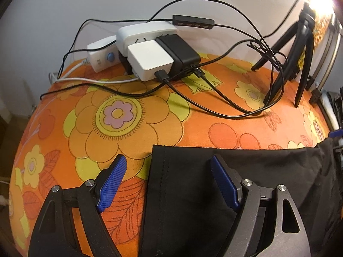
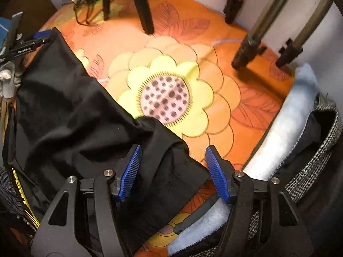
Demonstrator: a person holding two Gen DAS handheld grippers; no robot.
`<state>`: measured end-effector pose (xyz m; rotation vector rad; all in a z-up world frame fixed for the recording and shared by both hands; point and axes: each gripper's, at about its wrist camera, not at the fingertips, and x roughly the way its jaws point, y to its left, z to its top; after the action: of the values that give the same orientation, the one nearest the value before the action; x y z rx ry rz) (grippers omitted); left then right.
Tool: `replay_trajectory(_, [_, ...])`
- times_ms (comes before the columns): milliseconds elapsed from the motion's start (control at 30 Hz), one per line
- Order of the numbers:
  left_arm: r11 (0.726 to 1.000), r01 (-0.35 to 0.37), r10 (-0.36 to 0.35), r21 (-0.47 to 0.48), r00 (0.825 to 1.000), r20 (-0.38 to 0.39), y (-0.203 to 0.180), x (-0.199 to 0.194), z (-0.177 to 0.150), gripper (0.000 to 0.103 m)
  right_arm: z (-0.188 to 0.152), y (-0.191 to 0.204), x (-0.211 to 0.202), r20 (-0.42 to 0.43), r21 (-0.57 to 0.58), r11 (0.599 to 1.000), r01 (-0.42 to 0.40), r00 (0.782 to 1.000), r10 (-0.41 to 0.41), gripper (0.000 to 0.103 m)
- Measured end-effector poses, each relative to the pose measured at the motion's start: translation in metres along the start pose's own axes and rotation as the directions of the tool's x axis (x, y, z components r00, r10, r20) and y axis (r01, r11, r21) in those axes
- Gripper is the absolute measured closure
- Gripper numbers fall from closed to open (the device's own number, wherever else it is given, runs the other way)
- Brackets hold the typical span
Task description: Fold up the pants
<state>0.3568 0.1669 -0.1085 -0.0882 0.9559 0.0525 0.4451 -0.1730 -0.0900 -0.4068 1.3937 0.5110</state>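
The black pants (image 1: 214,192) lie on an orange flowered cloth (image 1: 128,115). In the left wrist view a hemmed edge with a stitched seam lies between the fingers of my left gripper (image 1: 168,182), which is open over that edge. In the right wrist view the pants (image 2: 75,111) stretch from far left to the near middle, wrinkled. My right gripper (image 2: 172,171) is open, with a corner of the black fabric between its blue pads (image 2: 130,171). The left gripper (image 2: 27,45) shows at the far left end of the pants.
A power strip with white and black chargers (image 1: 154,53) and tangled cables (image 1: 235,98) sit at the back. Black tripod legs (image 1: 295,68) stand at the right; they also show in the right wrist view (image 2: 141,6). A light blue and tweed fabric pile (image 2: 300,128) lies right.
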Motion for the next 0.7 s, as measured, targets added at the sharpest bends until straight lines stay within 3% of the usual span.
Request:
replay_trajectory(67, [1.000, -0.001, 0.001, 0.002, 1.000, 0.004, -0.001, 0.001, -0.001, 0.024, 0.000, -0.002, 0.000, 0.008, 0.002, 1.000, -0.007, 1.000, 0.007, 0.038])
replay_trajectory(133, [1.000, 0.002, -0.002, 0.007, 1.000, 0.014, -0.004, -0.001, -0.002, 0.032, 0.000, -0.002, 0.000, 0.010, 0.001, 1.000, -0.003, 1.000, 0.003, 0.038])
replay_trajectory(200, [0.999, 0.012, -0.013, 0.032, 0.999, 0.039, -0.011, -0.005, -0.006, 0.060, -0.006, -0.003, -0.002, 0.013, -0.001, 1.000, -0.001, 1.000, 0.001, 0.041])
replay_trajectory(233, [0.999, 0.016, -0.018, 0.043, 0.999, 0.047, -0.014, -0.005, -0.007, 0.065, -0.007, -0.001, -0.004, 0.015, -0.004, 1.000, -0.002, 1.000, 0.002, 0.045])
replay_trajectory(300, [0.998, 0.038, -0.041, 0.060, 0.998, 0.054, -0.022, -0.005, -0.008, 0.090, -0.012, 0.003, -0.007, 0.024, -0.007, 1.000, -0.002, 1.000, 0.002, 0.052])
replay_trajectory(367, [0.997, 0.010, -0.016, 0.082, 0.998, 0.065, -0.032, -0.006, -0.011, 0.092, -0.016, 0.007, -0.008, 0.035, -0.008, 1.000, -0.001, 0.999, 0.002, 0.061])
replay_trajectory(433, [0.996, 0.014, -0.020, 0.090, 0.998, 0.065, -0.036, -0.007, -0.013, 0.099, -0.020, 0.012, -0.007, 0.048, -0.013, 1.000, -0.005, 0.999, 0.006, 0.080])
replay_trajectory(533, [0.996, 0.014, -0.019, 0.086, 0.998, 0.066, -0.035, -0.008, -0.014, 0.100, -0.027, 0.018, -0.009, 0.069, -0.015, 1.000, 0.012, 0.998, -0.011, 0.088])
replay_trajectory(700, [0.998, 0.032, -0.038, 0.052, 0.992, 0.118, -0.036, -0.036, -0.012, 0.100, -0.038, 0.021, -0.027, 0.129, 0.020, 0.999, 0.044, 0.991, -0.046, 0.092])
